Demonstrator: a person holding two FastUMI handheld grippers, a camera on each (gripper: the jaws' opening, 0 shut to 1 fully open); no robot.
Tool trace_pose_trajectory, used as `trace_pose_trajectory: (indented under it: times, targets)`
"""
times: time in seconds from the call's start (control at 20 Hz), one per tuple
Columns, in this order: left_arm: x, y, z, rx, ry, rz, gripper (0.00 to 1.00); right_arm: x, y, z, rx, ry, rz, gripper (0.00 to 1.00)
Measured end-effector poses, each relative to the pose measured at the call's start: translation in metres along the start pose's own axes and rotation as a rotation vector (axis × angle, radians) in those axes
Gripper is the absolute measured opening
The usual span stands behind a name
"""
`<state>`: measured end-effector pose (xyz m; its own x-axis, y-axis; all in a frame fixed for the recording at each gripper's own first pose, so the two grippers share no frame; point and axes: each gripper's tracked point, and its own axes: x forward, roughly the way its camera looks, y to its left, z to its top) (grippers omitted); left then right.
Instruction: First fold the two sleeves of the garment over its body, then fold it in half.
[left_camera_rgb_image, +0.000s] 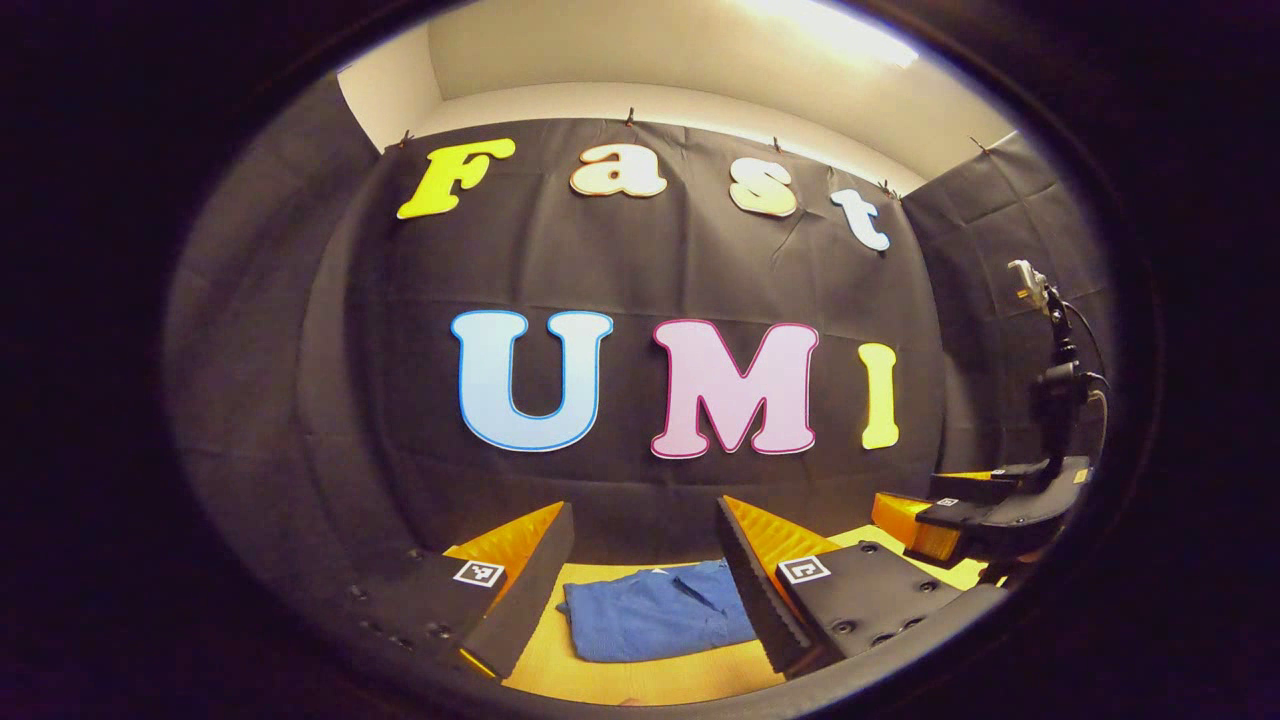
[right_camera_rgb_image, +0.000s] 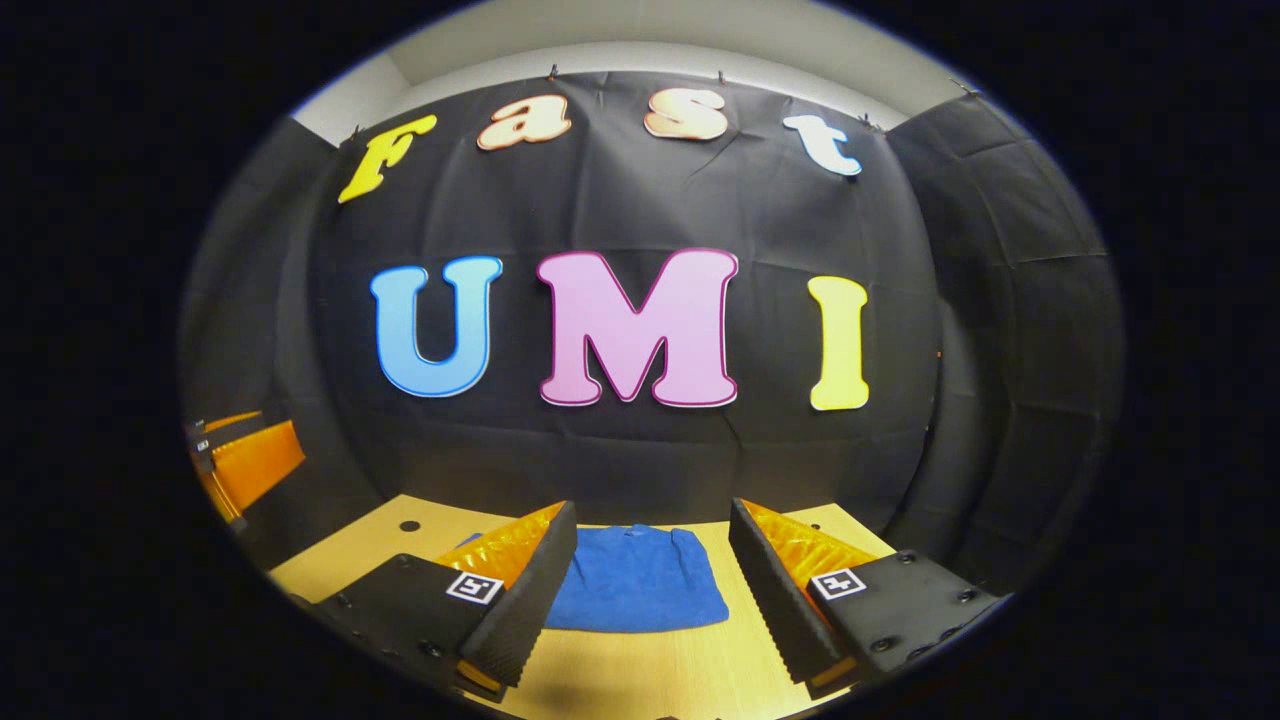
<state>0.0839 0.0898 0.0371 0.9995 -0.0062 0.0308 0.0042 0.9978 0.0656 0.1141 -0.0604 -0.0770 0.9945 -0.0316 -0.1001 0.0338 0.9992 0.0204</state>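
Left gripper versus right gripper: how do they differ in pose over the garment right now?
The left gripper frames the blue garment lying skewed, with the right gripper off to its side. The right gripper faces the blue garment squarely across the wooden table. Both are open, fingers wide apart, and hold nothing.

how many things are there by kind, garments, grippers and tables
blue garment: 1
grippers: 2, the left gripper and the right gripper, both open
wooden table: 1
total: 4
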Motion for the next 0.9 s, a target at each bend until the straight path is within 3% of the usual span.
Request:
trace_pose_trajectory:
  times: [0.1, 0.15, 0.2, 0.25, 0.4, 0.7, 0.9]
  targets:
    - [-0.048, -0.011, -0.004, -0.023, 0.027, -0.028, 0.82, -0.047, 0.012, 0.005, 0.014, -0.003, 0.022, 0.96]
    - [-0.069, -0.011, -0.009, -0.043, 0.033, -0.026, 0.82, -0.068, 0.017, 0.005, 0.016, -0.004, 0.030, 0.85]
    - [-0.085, -0.014, -0.014, -0.067, 0.037, -0.021, 0.82, -0.087, 0.023, 0.002, 0.022, 0.008, 0.047, 0.84]
    - [-0.100, -0.017, -0.017, -0.078, 0.026, -0.027, 0.82, -0.106, 0.035, -0.001, 0.019, 0.012, 0.060, 0.96]
    - [-0.138, -0.009, -0.022, -0.096, -0.004, -0.001, 0.82, -0.145, 0.059, -0.014, 0.025, 0.027, 0.111, 0.96]
    - [-0.161, -0.003, -0.016, -0.075, -0.005, 0.013, 0.82, -0.172, 0.083, 0.012, -0.020, -0.115, 0.167, 0.96]
    - [-0.170, -0.009, -0.008, -0.027, -0.041, 0.009, 0.82, -0.181, 0.093, 0.014, 0.016, -0.138, 0.195, 0.96]
